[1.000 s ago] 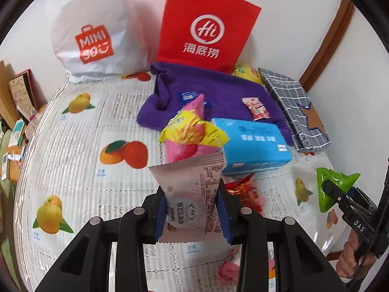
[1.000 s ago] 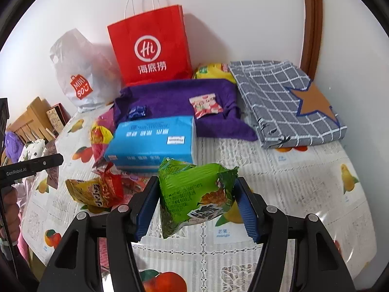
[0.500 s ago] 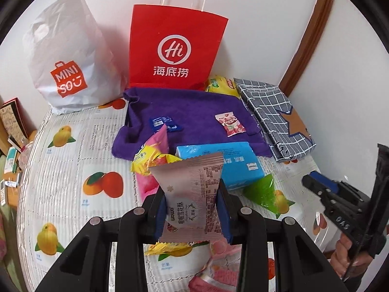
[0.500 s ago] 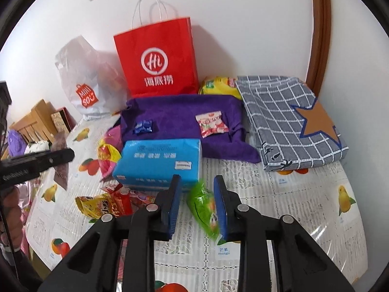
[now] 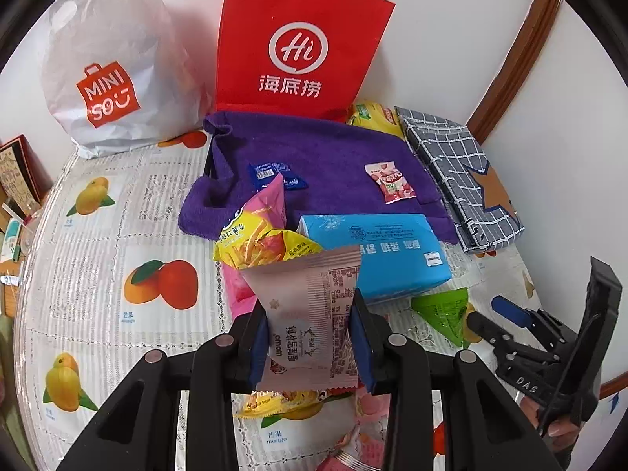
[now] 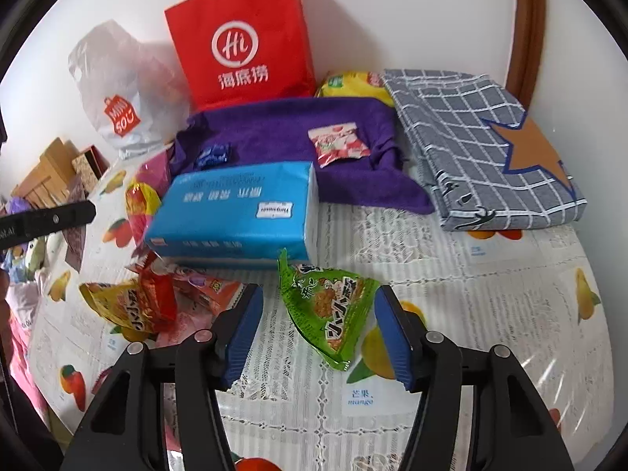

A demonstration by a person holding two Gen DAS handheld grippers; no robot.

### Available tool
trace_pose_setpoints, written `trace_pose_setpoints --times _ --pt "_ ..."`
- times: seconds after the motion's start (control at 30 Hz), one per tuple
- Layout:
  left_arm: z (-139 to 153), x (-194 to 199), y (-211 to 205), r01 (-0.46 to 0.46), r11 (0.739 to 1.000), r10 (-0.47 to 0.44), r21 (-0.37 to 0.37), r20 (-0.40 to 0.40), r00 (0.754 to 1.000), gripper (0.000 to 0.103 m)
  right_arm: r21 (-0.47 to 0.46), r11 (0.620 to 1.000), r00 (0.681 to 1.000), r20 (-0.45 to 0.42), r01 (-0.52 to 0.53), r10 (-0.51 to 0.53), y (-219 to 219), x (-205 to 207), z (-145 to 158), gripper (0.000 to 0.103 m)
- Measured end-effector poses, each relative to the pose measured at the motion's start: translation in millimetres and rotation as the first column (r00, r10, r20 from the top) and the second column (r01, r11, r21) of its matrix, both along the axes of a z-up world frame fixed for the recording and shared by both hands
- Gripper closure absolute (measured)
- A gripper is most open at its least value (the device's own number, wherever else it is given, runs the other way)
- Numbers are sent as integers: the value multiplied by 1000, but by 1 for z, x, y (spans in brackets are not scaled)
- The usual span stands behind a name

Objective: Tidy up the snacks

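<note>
My left gripper (image 5: pixel 310 333) is shut on a pale pink snack packet (image 5: pixel 310 298) and holds it upright above the table. A green triangular snack packet (image 6: pixel 333 310) lies flat on the fruit-print tablecloth (image 6: pixel 451 274), just in front of the blue tissue pack (image 6: pixel 235 212). My right gripper (image 6: pixel 318 329) stands over it. Its jaws are opening, one on each side of the packet, and the pads do not touch it. In the left wrist view the green packet (image 5: pixel 443 310) sits at the right, by the right gripper (image 5: pixel 490 322).
A purple towel (image 6: pixel 290 125) at the back carries a small blue candy (image 6: pixel 212 155) and a red-and-white packet (image 6: pixel 337 143). Behind stand a red paper bag (image 6: pixel 239 51) and a white plastic bag (image 6: pixel 117 98). A grey checked cloth (image 6: pixel 471 137) lies right. Loose snack packets (image 6: pixel 129 306) pile up left.
The right gripper held the green packet a second ago, let it drop to the table, shut narrow, and now stands wide around it. The left gripper shifted a little, still holding the pink packet.
</note>
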State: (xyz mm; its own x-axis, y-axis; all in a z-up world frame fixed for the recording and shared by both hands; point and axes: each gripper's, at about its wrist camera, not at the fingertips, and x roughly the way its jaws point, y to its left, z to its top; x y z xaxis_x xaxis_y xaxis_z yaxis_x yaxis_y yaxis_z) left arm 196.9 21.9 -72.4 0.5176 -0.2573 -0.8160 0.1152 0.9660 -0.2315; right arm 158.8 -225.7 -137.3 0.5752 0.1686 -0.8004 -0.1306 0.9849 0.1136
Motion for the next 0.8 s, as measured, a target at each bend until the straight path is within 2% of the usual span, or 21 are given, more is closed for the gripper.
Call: trace_pose_setpoints --times 0.07,0.43,0.47,0.53,0.8 --pt "-3 3 -1 3 1000 -3 7 -6 1000 68 -10 1000 1000 -6 -8 8 4 5 -6 38" --pt "-12 16 -4 16 1000 -16 12 -22 1000 68 -38 999 998 -64 -28 25 15 31 -36 38" --pt "-12 17 -5 17 1000 -17 12 -23 1000 68 -37 999 997 -68 -29 26 15 32 -38 39" --pt "-12 18 -6 21 1000 -20 13 -24 1000 68 -52 998 997 -72 -27 23 15 35 -41 47" --pt "-6 19 -6 23 1000 -23 4 -10 1000 68 -43 998 998 -32 -52 50 11 25 -24 50"
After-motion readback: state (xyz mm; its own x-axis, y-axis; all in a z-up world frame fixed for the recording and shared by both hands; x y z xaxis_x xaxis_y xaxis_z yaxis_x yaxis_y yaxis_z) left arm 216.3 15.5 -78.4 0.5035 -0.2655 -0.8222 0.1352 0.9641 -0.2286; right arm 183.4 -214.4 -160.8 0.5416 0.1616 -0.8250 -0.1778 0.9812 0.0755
